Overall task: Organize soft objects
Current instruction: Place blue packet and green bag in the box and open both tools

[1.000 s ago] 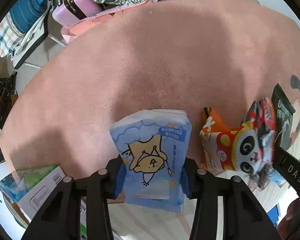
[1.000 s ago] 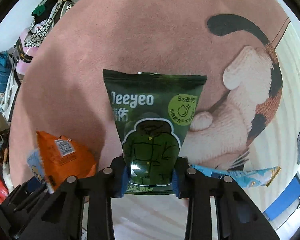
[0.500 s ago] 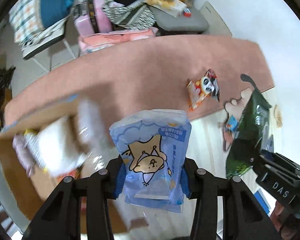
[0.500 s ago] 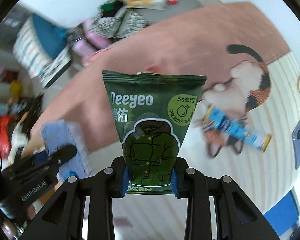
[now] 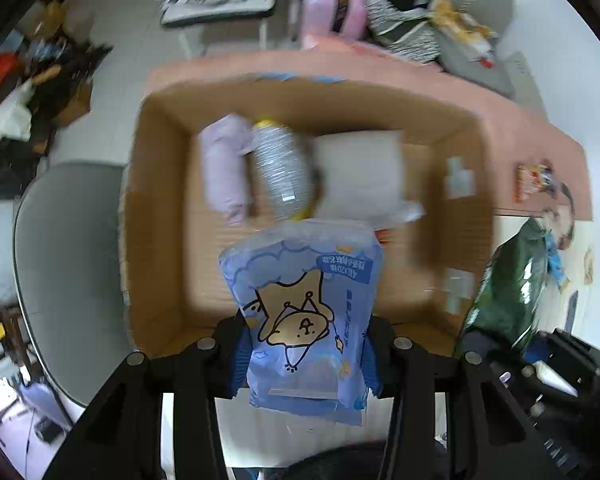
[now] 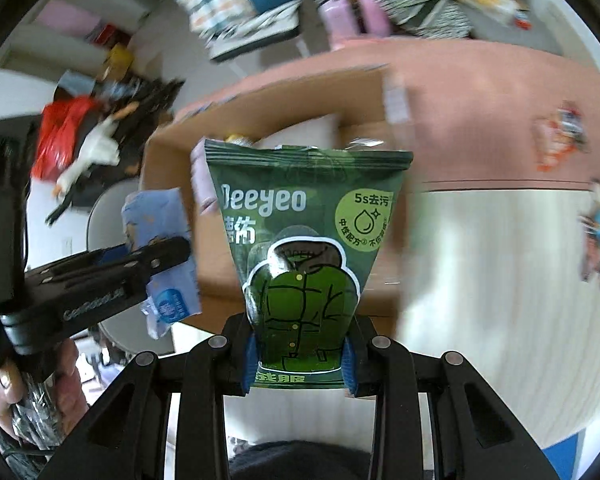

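The blue packet (image 5: 306,312) with a cartoon bear sits clamped between the jaws of the left gripper (image 5: 306,354), its lower part pinched by the blue pads and its top sticking out beyond them, over the near edge of the open cardboard box (image 5: 160,208). The green Deeyeo pouch (image 6: 306,248) is held the same way in the right gripper (image 6: 302,354), jaws closed on its lower end, the pouch upright in front of the box's near wall. In the left wrist view the green pouch shows at the right, just beside the box's right wall.

Inside the box lie a lilac roll (image 5: 224,168), a silvery bottle-like pack (image 5: 282,172) and a white soft pack (image 5: 358,174), side by side and touching, all blurred. Beyond the box stretches a pink rug (image 5: 512,120), with an orange snack bag (image 5: 534,180) on it at far right. A grey chair seat (image 5: 68,264) lies left of the box.
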